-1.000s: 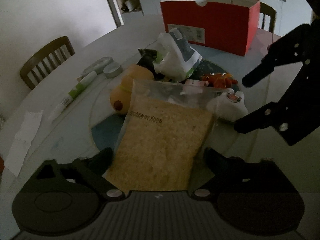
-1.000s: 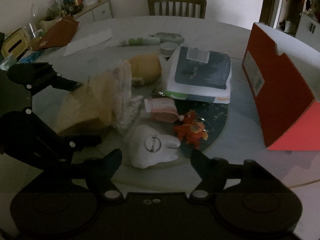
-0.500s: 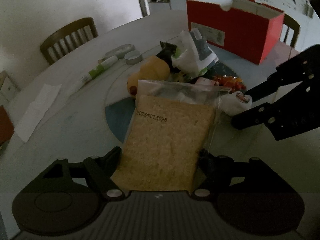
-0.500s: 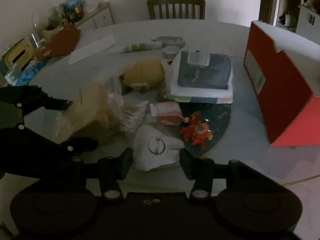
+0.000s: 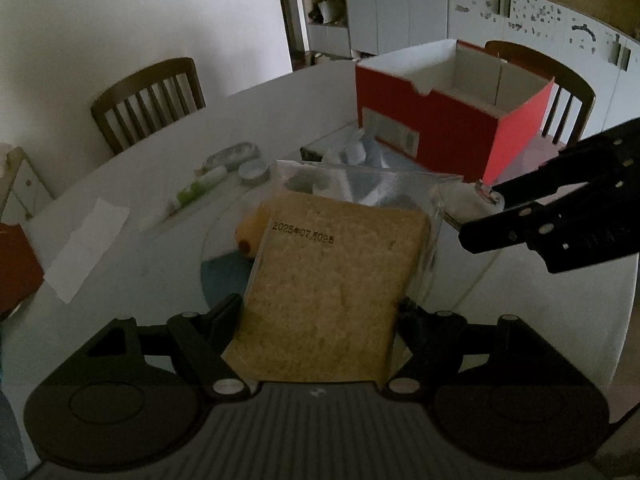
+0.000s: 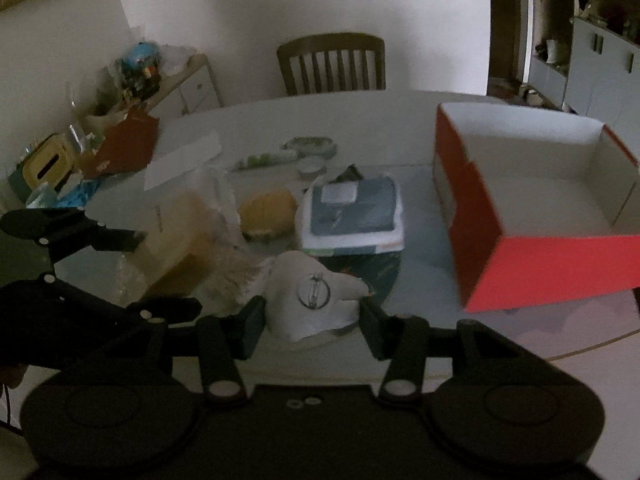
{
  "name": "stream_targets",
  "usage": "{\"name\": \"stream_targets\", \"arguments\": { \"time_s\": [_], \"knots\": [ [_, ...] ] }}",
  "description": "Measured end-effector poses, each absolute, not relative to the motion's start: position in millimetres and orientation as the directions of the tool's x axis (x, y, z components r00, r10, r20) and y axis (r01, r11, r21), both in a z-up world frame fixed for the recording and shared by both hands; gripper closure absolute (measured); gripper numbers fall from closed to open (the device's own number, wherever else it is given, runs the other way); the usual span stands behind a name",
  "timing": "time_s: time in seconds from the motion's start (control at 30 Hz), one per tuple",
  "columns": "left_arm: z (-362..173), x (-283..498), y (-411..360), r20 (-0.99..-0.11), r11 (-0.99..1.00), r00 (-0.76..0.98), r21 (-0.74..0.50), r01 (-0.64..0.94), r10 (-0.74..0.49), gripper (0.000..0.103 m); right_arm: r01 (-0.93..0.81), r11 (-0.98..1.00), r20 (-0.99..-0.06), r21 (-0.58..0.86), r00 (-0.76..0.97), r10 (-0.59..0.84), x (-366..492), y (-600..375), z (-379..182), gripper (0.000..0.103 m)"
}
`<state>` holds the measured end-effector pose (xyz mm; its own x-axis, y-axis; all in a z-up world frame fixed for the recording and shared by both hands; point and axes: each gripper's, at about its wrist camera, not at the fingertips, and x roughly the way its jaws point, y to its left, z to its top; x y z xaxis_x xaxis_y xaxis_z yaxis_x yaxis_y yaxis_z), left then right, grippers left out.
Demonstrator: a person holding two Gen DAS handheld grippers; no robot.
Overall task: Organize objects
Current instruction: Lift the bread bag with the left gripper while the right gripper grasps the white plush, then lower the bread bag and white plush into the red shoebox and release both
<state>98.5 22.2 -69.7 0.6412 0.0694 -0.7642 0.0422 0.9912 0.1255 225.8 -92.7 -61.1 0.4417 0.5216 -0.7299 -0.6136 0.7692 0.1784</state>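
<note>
My left gripper [image 5: 320,312] is shut on a clear bag of sliced bread [image 5: 336,280] and holds it raised above the round table [image 5: 120,184]. It also shows in the right wrist view [image 6: 176,240]. My right gripper [image 6: 312,312] is shut on a white tooth-shaped plush [image 6: 312,296] and holds it lifted. The open red box [image 5: 452,120] with white inside stands at the far right; in the right wrist view [image 6: 532,216] it is close on the right. The right gripper shows in the left wrist view [image 5: 488,216].
On the table lie a yellow plush [image 6: 268,212], a blue-and-white packet [image 6: 352,212], a small tin [image 5: 253,170], a green tube [image 5: 196,194] and white paper [image 5: 84,248]. Wooden chairs [image 5: 148,100] stand around the table. A cluttered sideboard [image 6: 120,100] is at left.
Both grippers have risen. The bread bag has gone up with the left gripper. The right gripper closed on the white plush and lifted it off the table.
</note>
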Motion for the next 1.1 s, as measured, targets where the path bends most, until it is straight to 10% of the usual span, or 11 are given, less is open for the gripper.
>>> {"name": "stream_targets", "arguments": {
  "time_s": [1.1],
  "knots": [
    [-10,271,-115,-0.726,0.977,0.686,0.174,0.125,0.041,0.023,-0.526,0.846,-0.675,0.087,0.593,0.438,354,-233,-29,0.053]
  ]
}}
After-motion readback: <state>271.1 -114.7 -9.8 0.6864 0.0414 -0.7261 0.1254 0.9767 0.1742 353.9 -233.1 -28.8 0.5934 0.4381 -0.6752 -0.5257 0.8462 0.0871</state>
